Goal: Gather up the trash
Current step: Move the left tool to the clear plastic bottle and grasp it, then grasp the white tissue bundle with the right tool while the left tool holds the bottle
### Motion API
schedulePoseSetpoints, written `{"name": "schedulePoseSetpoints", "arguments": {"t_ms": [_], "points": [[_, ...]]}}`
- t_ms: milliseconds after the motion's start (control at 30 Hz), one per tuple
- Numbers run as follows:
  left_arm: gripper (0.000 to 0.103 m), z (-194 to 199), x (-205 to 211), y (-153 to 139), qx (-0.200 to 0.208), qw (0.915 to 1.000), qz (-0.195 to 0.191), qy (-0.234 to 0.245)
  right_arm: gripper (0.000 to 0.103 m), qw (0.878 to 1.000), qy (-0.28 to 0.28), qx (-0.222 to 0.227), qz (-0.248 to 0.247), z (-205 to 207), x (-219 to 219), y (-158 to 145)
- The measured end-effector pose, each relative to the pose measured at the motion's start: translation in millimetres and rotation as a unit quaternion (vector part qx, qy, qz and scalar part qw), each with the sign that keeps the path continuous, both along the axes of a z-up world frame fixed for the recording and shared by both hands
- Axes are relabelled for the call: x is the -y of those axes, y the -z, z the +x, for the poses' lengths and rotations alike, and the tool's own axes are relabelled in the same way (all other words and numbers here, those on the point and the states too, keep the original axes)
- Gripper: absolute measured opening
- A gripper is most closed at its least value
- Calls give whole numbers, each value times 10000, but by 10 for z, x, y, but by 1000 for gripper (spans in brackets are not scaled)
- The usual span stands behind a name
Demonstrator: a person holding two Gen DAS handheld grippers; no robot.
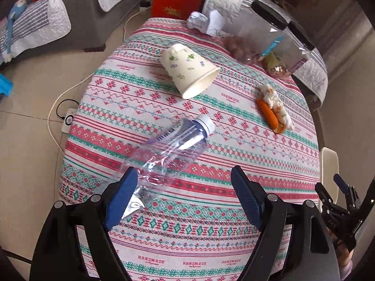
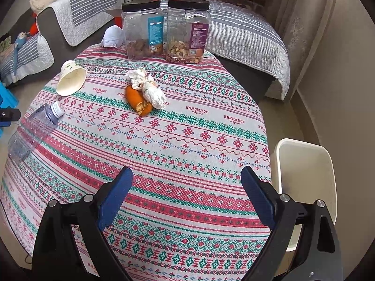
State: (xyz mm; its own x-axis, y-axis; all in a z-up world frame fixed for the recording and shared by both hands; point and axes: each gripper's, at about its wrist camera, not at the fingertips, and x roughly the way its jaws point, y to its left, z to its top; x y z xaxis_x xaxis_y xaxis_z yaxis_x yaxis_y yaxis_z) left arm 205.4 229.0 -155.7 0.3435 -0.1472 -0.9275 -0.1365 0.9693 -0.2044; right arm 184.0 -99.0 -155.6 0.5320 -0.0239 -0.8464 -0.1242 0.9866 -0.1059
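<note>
Wide-spread left gripper fingers hover at the toppled plastic bottle.

The table cloth has red, green and white stripes. The paper cup is cream with small, maybe floral, prints. The bin is cream.

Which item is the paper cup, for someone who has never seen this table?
Start at the round table with the patterned cloth and the two black-lidded jars at its far edge. Left of the jars, near the rim, the paper cup lies on its side. Unlike the clear bottle nearby, it is cream, floral-printed and open-mouthed.
</note>
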Motion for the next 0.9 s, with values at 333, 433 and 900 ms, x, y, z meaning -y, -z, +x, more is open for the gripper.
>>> {"name": "schedulePoseSetpoints", "arguments": {"t_ms": [333,433,900], "points": [[81,200,-257,647,-806,9966,151,84,90,9998,14,-130,-131,35,8,112],[81,167,-123,801,-1059,9933,160,430,90,9998,21,-128,-121,47,7,113],[59,-83,540,646,-806,9938,158,745,90,9998,116,-95,159,307,-8,196]]}}
